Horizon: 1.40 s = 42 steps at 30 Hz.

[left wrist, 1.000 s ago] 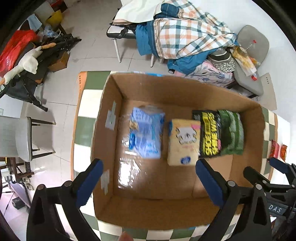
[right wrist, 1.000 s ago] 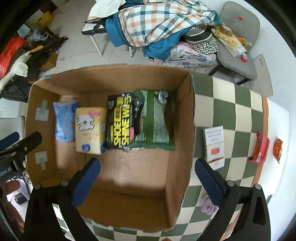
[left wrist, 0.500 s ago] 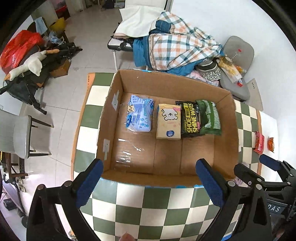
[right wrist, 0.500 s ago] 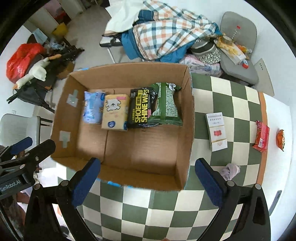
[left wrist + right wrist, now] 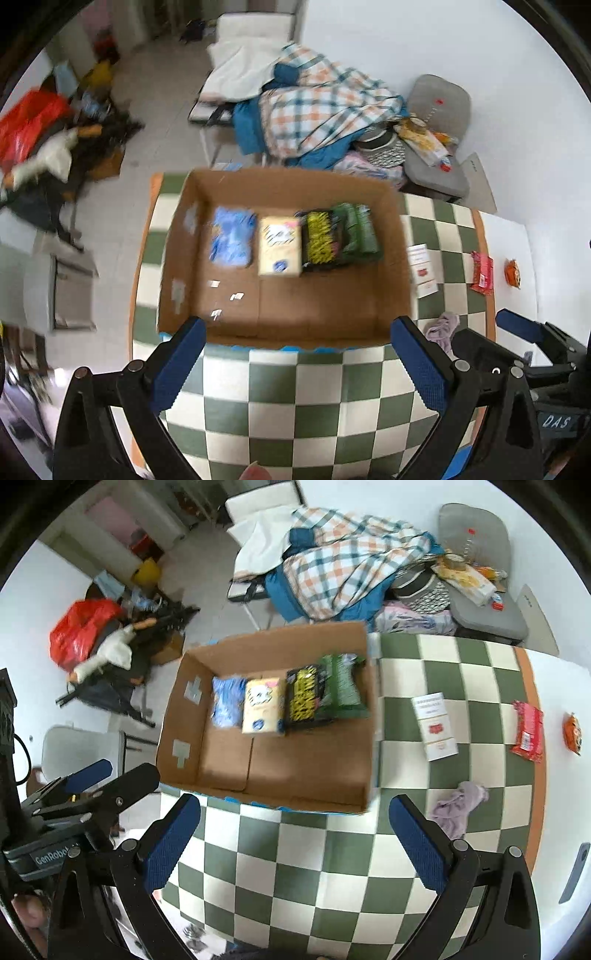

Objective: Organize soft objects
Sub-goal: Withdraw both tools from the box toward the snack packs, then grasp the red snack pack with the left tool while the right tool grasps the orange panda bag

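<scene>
Right wrist view shows the cardboard box [image 5: 273,771] on the checkered tabletop [image 5: 325,878], with four soft packs lined up along the box's far wall: a blue pack [image 5: 226,701], a cream tissue pack [image 5: 263,706], a black-and-yellow wipes pack [image 5: 304,696] and a green pack [image 5: 341,686]. Outside the box, on its right, lie a crumpled lilac cloth [image 5: 460,806] near the box's near right corner, a white booklet [image 5: 436,725] beside the right wall, and farther right a red snack packet [image 5: 528,731].

My reading is that a placing step is finished and the next pickup is being chosen; the cloth looks the likeliest soft thing left. It calls for the right gripper [image 5: 295,842] to swing right of the box, drop over the cloth and pinch a raised fold, since limp fabric can slip.

Both tools hover above the tabletop in front of the box. The right gripper is spread wide and empty; the left gripper [image 5: 297,363] likewise stands wide apart, touching nothing.
</scene>
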Each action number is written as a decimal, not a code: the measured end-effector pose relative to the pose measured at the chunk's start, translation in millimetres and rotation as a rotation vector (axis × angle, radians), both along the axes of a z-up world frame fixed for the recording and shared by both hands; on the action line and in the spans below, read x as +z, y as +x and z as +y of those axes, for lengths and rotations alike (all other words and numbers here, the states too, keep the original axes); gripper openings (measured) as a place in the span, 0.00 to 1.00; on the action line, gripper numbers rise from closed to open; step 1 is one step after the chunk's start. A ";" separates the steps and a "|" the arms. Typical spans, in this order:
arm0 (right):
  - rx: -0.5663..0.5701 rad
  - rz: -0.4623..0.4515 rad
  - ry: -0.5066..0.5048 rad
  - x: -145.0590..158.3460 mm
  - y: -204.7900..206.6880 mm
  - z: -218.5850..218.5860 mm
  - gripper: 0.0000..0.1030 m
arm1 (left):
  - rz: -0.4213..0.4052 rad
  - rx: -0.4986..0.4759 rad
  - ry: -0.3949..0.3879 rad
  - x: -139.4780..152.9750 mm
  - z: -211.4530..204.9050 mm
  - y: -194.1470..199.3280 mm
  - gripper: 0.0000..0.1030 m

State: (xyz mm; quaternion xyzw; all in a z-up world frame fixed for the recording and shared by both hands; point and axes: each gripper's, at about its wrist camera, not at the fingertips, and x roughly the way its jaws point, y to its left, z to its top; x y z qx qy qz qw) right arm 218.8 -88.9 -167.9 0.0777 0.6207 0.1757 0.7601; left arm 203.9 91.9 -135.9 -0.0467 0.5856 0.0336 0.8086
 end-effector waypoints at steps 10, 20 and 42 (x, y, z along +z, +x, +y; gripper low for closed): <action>-0.226 -0.029 -0.090 3.4 25.1 -157.7 1.00 | -0.060 -0.212 0.334 -10.8 -157.9 60.2 0.99; -0.406 0.023 -0.221 -31.5 69.0 -342.4 1.00 | 0.050 -0.394 0.283 -79.2 -327.7 128.6 0.99; -0.457 0.419 -0.143 -272.7 186.7 -554.0 0.87 | 0.615 -0.347 -0.061 -324.4 -465.5 219.3 0.99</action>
